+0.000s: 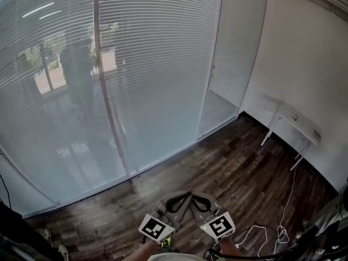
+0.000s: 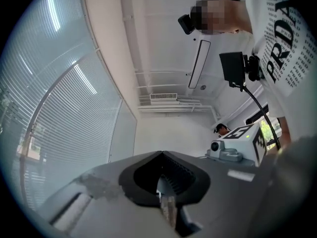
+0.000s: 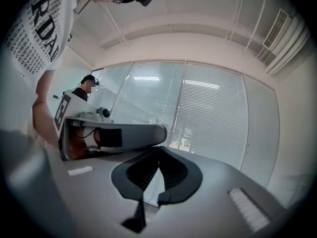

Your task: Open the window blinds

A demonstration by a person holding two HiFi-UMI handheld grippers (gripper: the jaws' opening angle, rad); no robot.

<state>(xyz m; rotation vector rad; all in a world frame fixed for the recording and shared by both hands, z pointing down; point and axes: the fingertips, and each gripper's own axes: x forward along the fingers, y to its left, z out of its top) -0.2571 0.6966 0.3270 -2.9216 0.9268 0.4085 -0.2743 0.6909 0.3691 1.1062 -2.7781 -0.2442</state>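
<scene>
White horizontal window blinds [image 1: 157,58] hang behind tall glass panels across the far wall; their slats look turned shut, with outdoor green showing faintly at the left. They also fill the left of the left gripper view as blinds [image 2: 64,113], and the blinds [image 3: 213,113] show ahead in the right gripper view. My left gripper [image 1: 175,202] and right gripper [image 1: 202,202] sit side by side low in the head view, well back from the glass. Both are shut, tips together, with nothing between them, as the left gripper [image 2: 161,153] and right gripper [image 3: 159,148] show in their own views.
A vertical frame post [image 1: 111,107] divides the glass, and a narrower glass door panel [image 1: 231,53] stands at the right. A white table [image 1: 296,121] is against the right wall. White cables [image 1: 272,235] trail on the dark wood floor [image 1: 228,167].
</scene>
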